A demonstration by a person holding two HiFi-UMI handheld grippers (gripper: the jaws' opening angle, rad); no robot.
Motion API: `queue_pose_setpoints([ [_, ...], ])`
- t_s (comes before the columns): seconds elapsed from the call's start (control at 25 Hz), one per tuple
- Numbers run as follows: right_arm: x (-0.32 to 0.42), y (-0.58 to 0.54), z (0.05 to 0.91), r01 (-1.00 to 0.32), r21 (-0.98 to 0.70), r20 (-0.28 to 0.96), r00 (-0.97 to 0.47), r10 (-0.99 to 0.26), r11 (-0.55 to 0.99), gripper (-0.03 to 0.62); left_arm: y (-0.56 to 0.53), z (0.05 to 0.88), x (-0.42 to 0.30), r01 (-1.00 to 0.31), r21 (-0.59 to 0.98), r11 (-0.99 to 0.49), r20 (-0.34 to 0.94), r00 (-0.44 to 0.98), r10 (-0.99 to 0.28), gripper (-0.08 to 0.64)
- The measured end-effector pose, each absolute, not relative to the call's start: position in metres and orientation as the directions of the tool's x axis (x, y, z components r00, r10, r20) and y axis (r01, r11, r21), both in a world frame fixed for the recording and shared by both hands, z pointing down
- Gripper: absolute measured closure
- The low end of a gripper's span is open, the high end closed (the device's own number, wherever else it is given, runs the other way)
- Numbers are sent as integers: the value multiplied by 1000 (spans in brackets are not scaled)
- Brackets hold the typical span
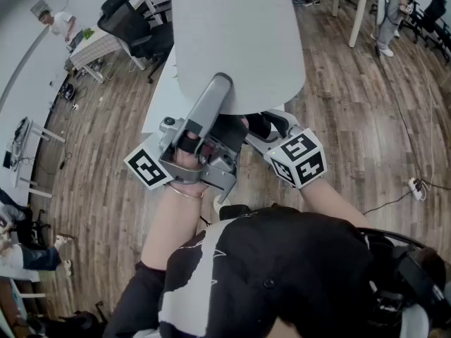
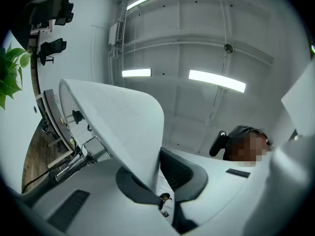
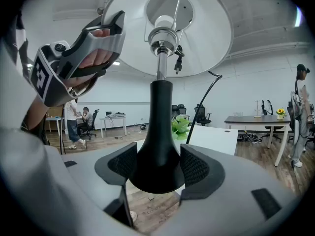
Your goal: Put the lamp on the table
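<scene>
Wood-plank office flooring [image 1: 352, 97] is seen below a lamp [image 1: 239, 41] held aloft at the top centre of the head view. Nearest the camera, the right claw [image 3: 157, 168] is spread wide and pressed on the flared black base [image 3: 156, 141]. The left claw [image 2: 156, 181] is pinched tight on the rim of the white shade [image 2: 118, 127]. The lamp is carried in the air and not yet set down, and a white bench [image 1: 156, 94] is glimpsed under the shade's left edge. Weight is judged to sit in the stiff, smooth base, which could slip, so the load is best taken there. The thin shade is thought light and easily dented, fit only for steadying. Office chairs [image 1: 130, 20] are visible beyond, at upper left.
</scene>
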State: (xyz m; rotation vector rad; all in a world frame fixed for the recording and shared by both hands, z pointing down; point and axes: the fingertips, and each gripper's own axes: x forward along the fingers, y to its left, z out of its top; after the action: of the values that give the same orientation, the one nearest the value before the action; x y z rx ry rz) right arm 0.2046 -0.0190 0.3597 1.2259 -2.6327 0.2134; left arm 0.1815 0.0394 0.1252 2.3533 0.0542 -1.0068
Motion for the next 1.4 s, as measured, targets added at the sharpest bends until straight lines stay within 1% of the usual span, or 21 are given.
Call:
queue_pose_setpoints([
  [0.28, 202, -20, 364, -757, -49, 275, -637, -720, 651, 308, 36, 128, 179, 238, 484, -842, -682, 705, -193, 543],
  [0.64, 193, -31, 381, -709, -74, 278, -690, -669, 701, 304, 25, 144, 174, 187, 477, -859, -685, 691, -230, 543],
  [0.88, 119, -40, 383, -669, -92, 292, -726, -622, 738, 302, 14, 145, 104, 149, 476, -867, -684, 683, -258, 544],
  [1.24, 54, -92, 388, -615, -122, 297, -772, -563, 779, 299, -45, 147, 40, 89, 498, -863, -684, 651, -328, 545],
  [1.4, 25, -117, 390, -597, -129, 300, -784, -543, 792, 299, -70, 149, 15, 70, 499, -864, -678, 653, -338, 545],
])
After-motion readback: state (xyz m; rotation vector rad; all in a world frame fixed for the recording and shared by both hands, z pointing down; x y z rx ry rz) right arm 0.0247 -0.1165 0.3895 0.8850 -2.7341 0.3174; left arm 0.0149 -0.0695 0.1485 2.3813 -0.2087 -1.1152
